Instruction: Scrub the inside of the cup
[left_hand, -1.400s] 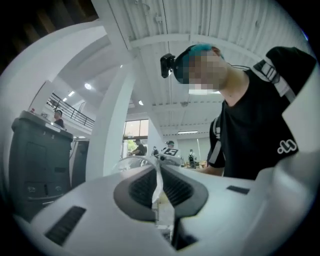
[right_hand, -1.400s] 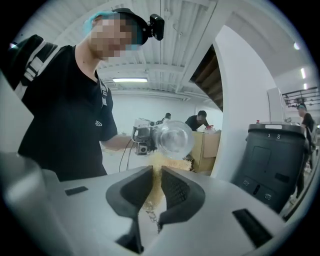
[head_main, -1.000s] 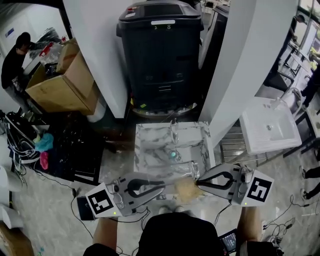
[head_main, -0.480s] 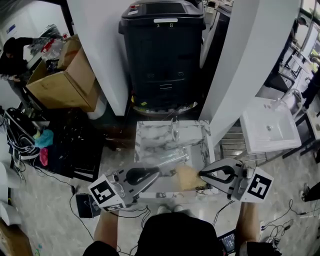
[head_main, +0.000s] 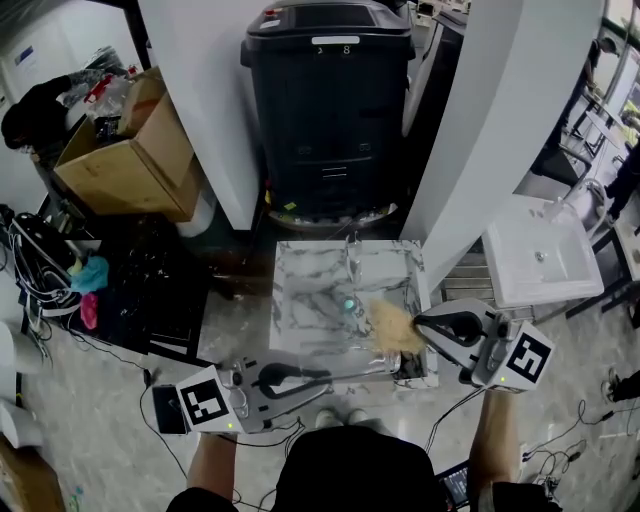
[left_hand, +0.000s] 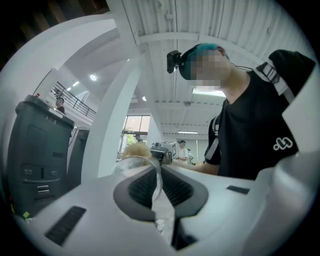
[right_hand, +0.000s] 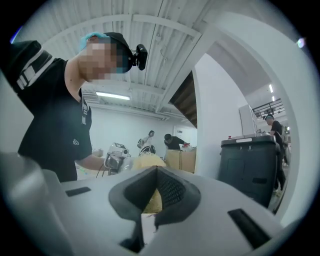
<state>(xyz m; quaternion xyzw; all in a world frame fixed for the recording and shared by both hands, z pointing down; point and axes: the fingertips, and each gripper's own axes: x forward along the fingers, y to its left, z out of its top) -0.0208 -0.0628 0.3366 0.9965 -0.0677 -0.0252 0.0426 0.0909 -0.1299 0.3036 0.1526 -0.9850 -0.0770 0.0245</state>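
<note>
My left gripper (head_main: 322, 377) is shut on the wall of a clear cup (head_main: 362, 371), which lies sideways with its mouth to the right. In the left gripper view the cup's rim (left_hand: 150, 172) is pinched at my left gripper (left_hand: 159, 175). My right gripper (head_main: 424, 334) is shut on a yellowish scrubbing sponge (head_main: 393, 325), held just above and beyond the cup's mouth, outside it. The sponge (right_hand: 149, 199) shows between the pads of my right gripper (right_hand: 153, 176) in the right gripper view.
A marble basin (head_main: 300, 290) with a small tap (head_main: 350, 257) lies under both grippers. Behind it stands a black bin (head_main: 328, 100). A cardboard box (head_main: 125, 150) and cables (head_main: 40, 285) are at the left, and a white sink (head_main: 540, 262) is at the right.
The right gripper has drawn the sponge away from the cup's mouth, up and to the right. The left gripper has lowered with the cup toward the person.
</note>
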